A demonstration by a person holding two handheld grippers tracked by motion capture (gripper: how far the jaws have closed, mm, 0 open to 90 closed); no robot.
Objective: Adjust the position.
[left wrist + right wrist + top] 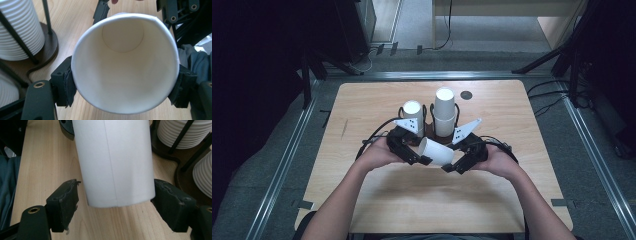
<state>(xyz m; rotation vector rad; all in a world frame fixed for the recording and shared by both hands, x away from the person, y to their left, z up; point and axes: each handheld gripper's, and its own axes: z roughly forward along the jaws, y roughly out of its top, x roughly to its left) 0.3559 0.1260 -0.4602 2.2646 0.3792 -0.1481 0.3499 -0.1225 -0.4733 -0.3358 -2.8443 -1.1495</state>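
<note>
Two grippers meet at frame centre on one white paper cup [436,150], lying sideways above the table [377,205]. Left gripper [125,86] jaws clenched on its rim; right gripper [113,203] jaws released, straddling its base. Likely mid-handover: right must clamp before left releases.

I see the cup [437,151] between both grippers at bench [377,205] centre; two cup stacks [444,112] stand at twelve o'clock behind it.

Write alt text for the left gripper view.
A white paper cup lies on its side, mouth toward the camera, clamped at its rim by the left gripper. Stacked cups in a dark rack stand at left on the wooden table.
</note>
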